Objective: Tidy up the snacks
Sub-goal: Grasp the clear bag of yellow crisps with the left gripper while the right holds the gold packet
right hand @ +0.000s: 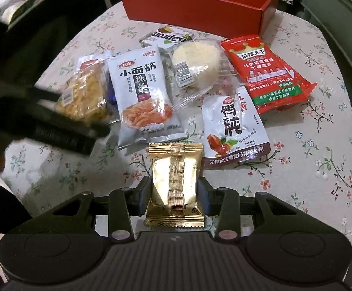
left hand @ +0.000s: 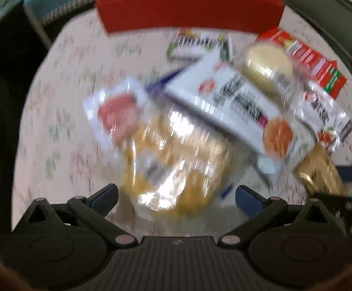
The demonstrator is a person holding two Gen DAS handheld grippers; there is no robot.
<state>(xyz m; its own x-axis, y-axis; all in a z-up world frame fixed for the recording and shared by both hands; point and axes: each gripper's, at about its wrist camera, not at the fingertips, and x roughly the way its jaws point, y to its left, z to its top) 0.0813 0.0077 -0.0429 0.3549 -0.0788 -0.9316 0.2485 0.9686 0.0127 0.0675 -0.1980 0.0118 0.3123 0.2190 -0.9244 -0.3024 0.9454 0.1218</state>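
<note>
Bare tablecloth (right hand: 309, 169) lies right of the snack packets (right hand: 142, 92); red box (right hand: 200, 7) blocks behind.

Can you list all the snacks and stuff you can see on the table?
red box: one, red, open top, far end of the table, nothing visible inside
gold packet: one, gold foil, nearest, between the right gripper's fingers
silver duck packet: one, silver-white, just beyond the gold packet, to its right
red spicy packet: one, red, right side
round cake: one, pale, in clear wrap, middle
white strips packet: one, white with orange picture, middle left
crumbly pastry: one, golden, in clear wrap, left
wafer packet: one, dark lettering, close to the box
tablecloth: one, white, flowered
left gripper: black, open over the pastry
right gripper: black, shut on the gold packet
</note>
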